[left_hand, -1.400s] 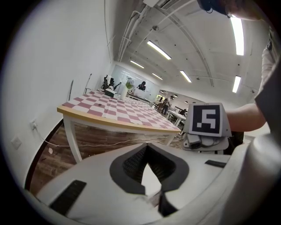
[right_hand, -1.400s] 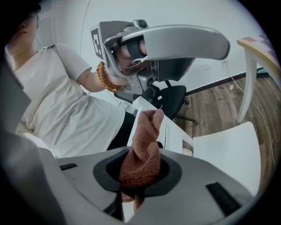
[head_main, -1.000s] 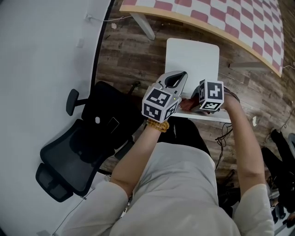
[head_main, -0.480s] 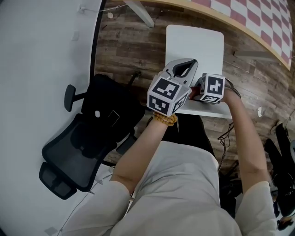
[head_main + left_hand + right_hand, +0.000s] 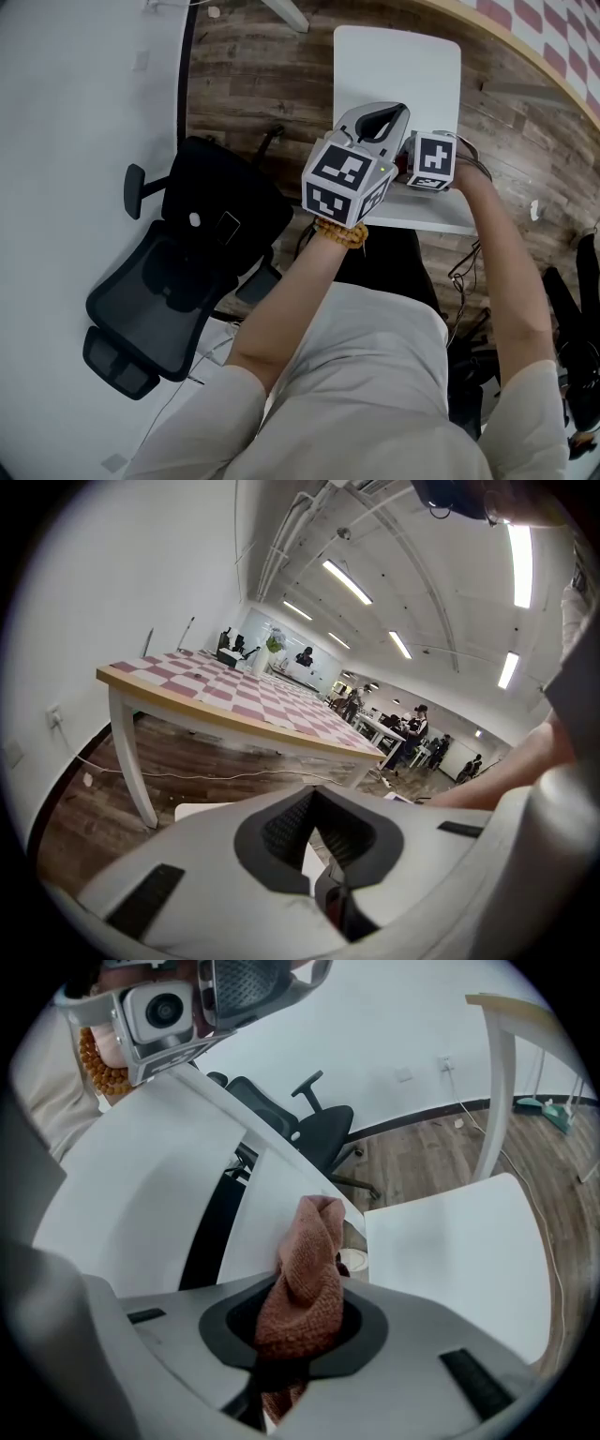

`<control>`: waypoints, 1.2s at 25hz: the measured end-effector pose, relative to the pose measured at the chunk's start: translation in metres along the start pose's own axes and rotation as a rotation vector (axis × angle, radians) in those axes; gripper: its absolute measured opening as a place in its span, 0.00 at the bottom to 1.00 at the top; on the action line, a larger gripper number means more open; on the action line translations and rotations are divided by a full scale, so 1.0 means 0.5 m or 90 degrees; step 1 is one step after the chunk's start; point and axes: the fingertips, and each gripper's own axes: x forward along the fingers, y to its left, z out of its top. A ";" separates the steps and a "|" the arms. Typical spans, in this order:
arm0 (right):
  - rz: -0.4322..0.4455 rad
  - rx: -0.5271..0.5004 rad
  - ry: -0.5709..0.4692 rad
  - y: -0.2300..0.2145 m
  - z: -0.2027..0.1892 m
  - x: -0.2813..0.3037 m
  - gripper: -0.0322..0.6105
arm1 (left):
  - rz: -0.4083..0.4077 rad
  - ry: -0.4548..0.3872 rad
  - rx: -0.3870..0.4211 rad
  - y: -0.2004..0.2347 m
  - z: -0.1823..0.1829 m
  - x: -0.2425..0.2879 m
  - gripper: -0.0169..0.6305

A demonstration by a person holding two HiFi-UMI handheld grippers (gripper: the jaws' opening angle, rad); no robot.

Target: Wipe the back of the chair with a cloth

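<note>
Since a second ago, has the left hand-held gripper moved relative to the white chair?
Yes. Judged against the white chair seat, the left hand-held gripper has shifted right and forward, so it reaches further over the seat.

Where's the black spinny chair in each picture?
Head view: the black chair is at the left, on the floor.
Left gripper view: not in it.
Right gripper view: top middle, by the wall.
Shared landmark: the white chair, also in the left and right gripper views.
</note>
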 end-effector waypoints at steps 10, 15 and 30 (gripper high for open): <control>-0.010 0.008 0.002 -0.029 -0.019 0.035 0.18 | 0.006 0.009 -0.010 0.003 -0.017 0.012 0.05; 0.006 0.024 -0.010 -0.018 -0.020 0.029 0.18 | 0.009 0.008 -0.014 0.004 -0.018 0.010 0.05; 0.097 0.052 -0.043 0.082 -0.032 -0.078 0.18 | 0.001 -0.004 0.000 -0.037 0.024 -0.006 0.05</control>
